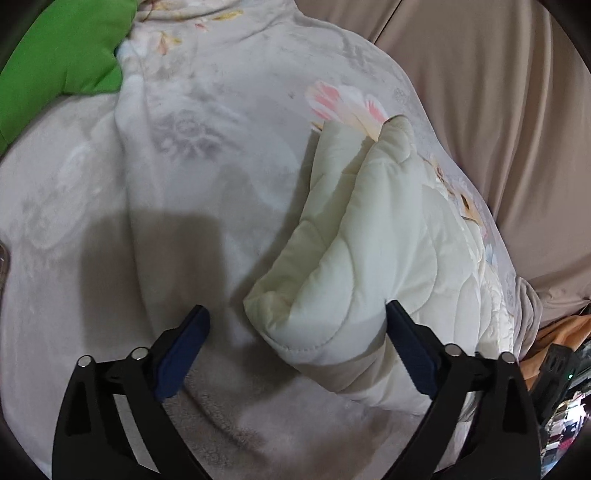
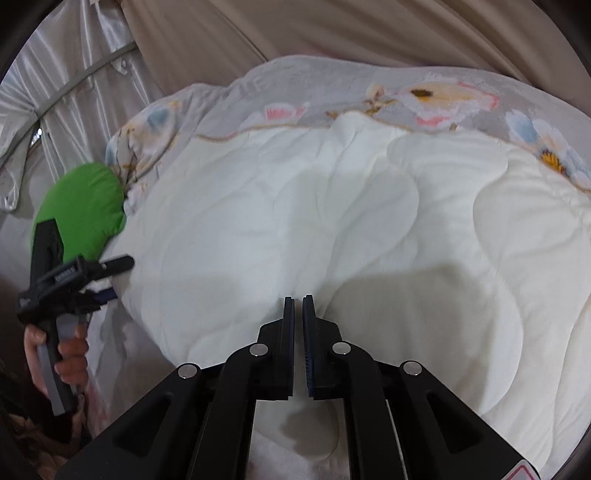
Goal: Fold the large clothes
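Observation:
A large cream quilted cover [image 2: 332,203] with a grey floral face [image 2: 295,88] lies spread out. In the left wrist view one folded corner of the quilt [image 1: 351,258] rests on the grey floral side [image 1: 221,129]. My left gripper [image 1: 295,308] stands wide open around that corner; its right pad [image 1: 410,350] is beside the fabric and its left pad [image 1: 184,350] is clear of it. The right wrist view shows this left gripper [image 2: 118,277] at the quilt's left edge, held by a hand [image 2: 70,350]. My right gripper [image 2: 298,297] has its jaws almost together, with the quilt puckering at the tips.
A green cushion [image 1: 62,48] [image 2: 85,206] lies at the quilt's far left side. Beige draped cloth [image 1: 498,92] [image 2: 332,29] runs behind the quilt. Shiny silver fabric [image 2: 74,74] hangs at the left, and orange cloth and clutter [image 1: 561,328] sit at the right edge.

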A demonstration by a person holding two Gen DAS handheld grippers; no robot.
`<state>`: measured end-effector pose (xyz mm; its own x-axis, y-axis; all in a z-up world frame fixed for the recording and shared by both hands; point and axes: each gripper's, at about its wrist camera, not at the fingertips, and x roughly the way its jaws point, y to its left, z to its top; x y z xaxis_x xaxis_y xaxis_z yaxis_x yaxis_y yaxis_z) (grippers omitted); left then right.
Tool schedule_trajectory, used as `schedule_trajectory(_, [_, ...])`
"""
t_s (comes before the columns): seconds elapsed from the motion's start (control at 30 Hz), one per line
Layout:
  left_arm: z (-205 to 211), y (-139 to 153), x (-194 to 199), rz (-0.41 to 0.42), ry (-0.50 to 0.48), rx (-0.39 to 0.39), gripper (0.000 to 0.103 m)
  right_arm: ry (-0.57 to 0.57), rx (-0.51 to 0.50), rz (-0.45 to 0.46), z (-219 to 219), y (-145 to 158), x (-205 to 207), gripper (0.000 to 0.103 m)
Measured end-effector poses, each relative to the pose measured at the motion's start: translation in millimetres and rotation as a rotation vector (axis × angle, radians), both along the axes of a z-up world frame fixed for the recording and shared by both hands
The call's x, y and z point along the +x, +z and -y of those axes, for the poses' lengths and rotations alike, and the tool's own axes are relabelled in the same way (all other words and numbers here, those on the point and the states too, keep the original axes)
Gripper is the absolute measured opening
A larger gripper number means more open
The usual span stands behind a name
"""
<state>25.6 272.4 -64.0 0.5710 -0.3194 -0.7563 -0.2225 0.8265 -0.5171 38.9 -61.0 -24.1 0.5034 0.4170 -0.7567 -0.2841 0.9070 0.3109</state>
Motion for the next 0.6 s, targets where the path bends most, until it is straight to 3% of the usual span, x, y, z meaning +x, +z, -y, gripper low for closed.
schedule_trajectory(0.1, [13, -2, 14, 0.035, -0.043, 0.049, 0.098, -0.017, -0.008, -0.016, -2, -15, 3, 0.002])
schedule_trajectory(0.13, [20, 1, 20, 0.044, -0.073, 0.038, 0.093, -0.022, 0.001, -0.020, 0, -18, 5, 0.000])
schedule_trajectory(0.2, [30, 6, 27, 0.057, -0.108, -0.013, 0.069, -0.023, 0.014, -0.026, 1, -21, 8, 0.000])
schedule_trajectory(0.27, [39, 20, 31, 0.091, -0.143, -0.016, 0.036, -0.033, 0.035, -0.034, 4, -22, 8, 0.000])
schedule_trajectory(0.33, [47, 44, 28, 0.161, -0.170, -0.003, 0.030, -0.050, 0.047, -0.028, 8, -17, 3, 0.000])
schedule_trajectory(0.47, [75, 97, 17, 0.302, -0.261, 0.000, 0.026, 0.001, 0.076, -0.021, 15, -4, -28, 0.003])
schedule_trajectory(0.6, [129, 141, -6, 0.431, -0.432, 0.032, 0.025, -0.012, 0.088, -0.060, 22, -23, -46, 0.000])
